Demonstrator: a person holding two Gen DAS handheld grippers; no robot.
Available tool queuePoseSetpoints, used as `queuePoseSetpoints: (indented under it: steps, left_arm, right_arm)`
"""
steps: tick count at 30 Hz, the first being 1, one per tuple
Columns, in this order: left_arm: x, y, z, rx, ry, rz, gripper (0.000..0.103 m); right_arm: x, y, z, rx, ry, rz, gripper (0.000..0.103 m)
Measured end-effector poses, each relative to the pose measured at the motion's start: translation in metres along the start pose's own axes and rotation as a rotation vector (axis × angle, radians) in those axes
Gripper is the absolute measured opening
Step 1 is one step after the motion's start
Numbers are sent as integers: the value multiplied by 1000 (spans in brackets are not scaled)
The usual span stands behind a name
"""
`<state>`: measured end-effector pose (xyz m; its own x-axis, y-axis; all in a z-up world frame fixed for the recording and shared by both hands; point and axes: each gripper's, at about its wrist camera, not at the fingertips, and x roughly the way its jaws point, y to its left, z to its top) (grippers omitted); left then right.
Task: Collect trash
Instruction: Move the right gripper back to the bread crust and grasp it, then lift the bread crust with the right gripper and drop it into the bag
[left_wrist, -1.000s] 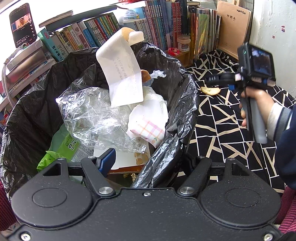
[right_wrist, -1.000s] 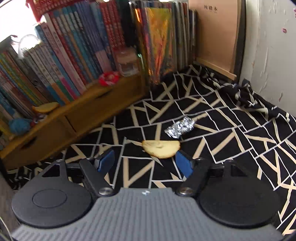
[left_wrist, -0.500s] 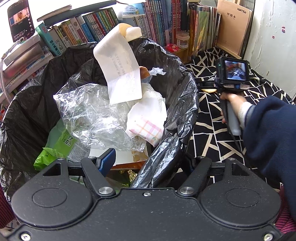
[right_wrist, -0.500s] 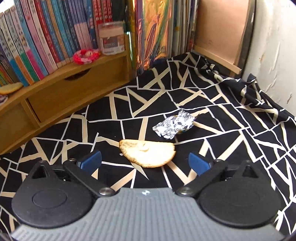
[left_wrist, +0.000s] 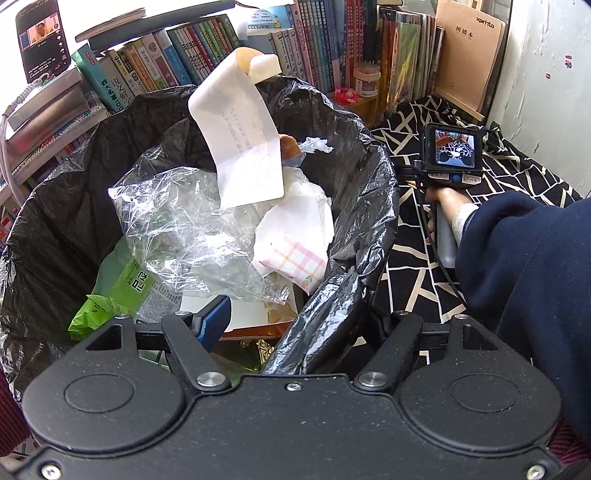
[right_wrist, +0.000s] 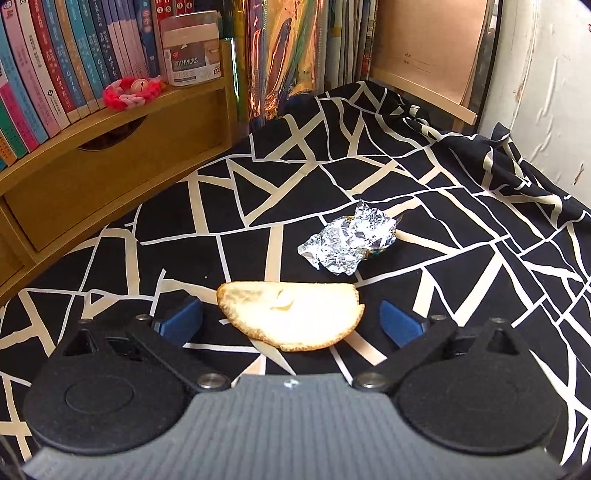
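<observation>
A half-round piece of flat bread (right_wrist: 291, 317) lies on the black-and-cream patterned cloth (right_wrist: 461, 295). My right gripper (right_wrist: 290, 323) is open wide, one blue pad on each side of the bread and neither touching it. Just beyond sits a crumpled ball of foil (right_wrist: 347, 243). My left gripper (left_wrist: 295, 325) straddles the near rim of the bin lined with a black bag (left_wrist: 354, 206). Its left pad (left_wrist: 216, 321) stands clear of the rim and its right finger is hidden behind the bag. The bin holds clear plastic (left_wrist: 184, 221), paper and a green wrapper (left_wrist: 122, 291).
A wooden shelf (right_wrist: 110, 173) with books, a toothpick jar (right_wrist: 190, 48) and a pink bracelet (right_wrist: 129, 90) borders the cloth at left. A white wall (right_wrist: 546, 92) closes the right side. In the left wrist view a dark blue sleeve (left_wrist: 524, 277) reaches over the cloth.
The right gripper has sunk and moved in on the bread, and its jaws have spread wider. The left gripper and the bin have not moved.
</observation>
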<state>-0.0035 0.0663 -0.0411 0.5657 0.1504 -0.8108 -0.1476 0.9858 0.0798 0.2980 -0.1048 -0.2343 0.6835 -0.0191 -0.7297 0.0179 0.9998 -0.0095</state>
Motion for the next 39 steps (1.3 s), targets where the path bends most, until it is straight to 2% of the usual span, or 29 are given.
queuePoseSetpoints:
  steps: [11,17,20,21,25,32,39]
  left_arm:
    - [0,-1,0,3,-2,2,71]
    - [0,-1,0,3,-2,4,71]
    - [0,0,0,2,-4,4,71]
    - [0,0,0,3,-4,4,71]
    - [0,0,0,7,-6,4,71]
    - [-1,-1,-1,4,-10,9,71]
    - [-1,0,0,-10,-8,9,71]
  right_arm:
    - [2,-1,-1,-8,-2,11,103]
    - [2,-1,2,-15,24,10,101]
    - [-3,-1,2,-7,15,14,89]
    - [-6,-2,2,-2,4,19,76]
    - [-19,0,6,-4,-10,28,60]
    - [-66,2,23,-49,-32,104,54]
    - [-150,6,49,-149,-103,235,54]
